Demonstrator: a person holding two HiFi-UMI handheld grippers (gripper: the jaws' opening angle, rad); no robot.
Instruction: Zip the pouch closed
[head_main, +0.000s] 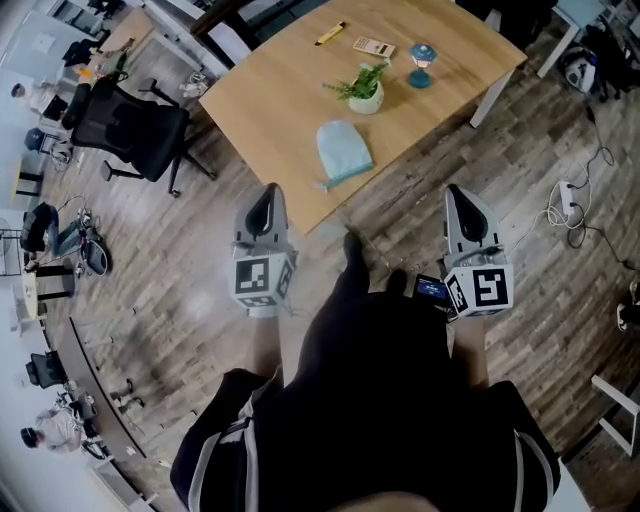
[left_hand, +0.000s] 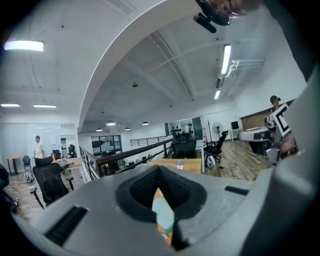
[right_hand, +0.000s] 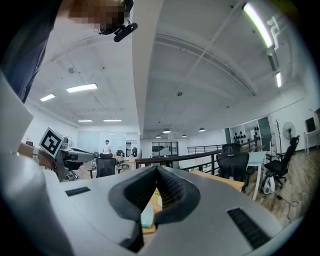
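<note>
Light blue pouch (head_main: 343, 150) lies flat near front corner of table (head_main: 270, 90). Left gripper (head_main: 268, 195) and right gripper (head_main: 458, 197) both closed, empty, held short of table. Pouch is ahead between them, well apart.

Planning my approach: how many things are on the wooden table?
5: pouch by the near corner, potted plant behind it, blue hourglass right of the plant, flat box and yellow pen farther back. The table runs out of frame; more possible.

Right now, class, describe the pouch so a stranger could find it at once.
Start at the wooden table. Near the corner closest to the person, in front of the potted plant, lies the pouch. It is the only flat, pale blue thing there, rounded at one end.
</note>
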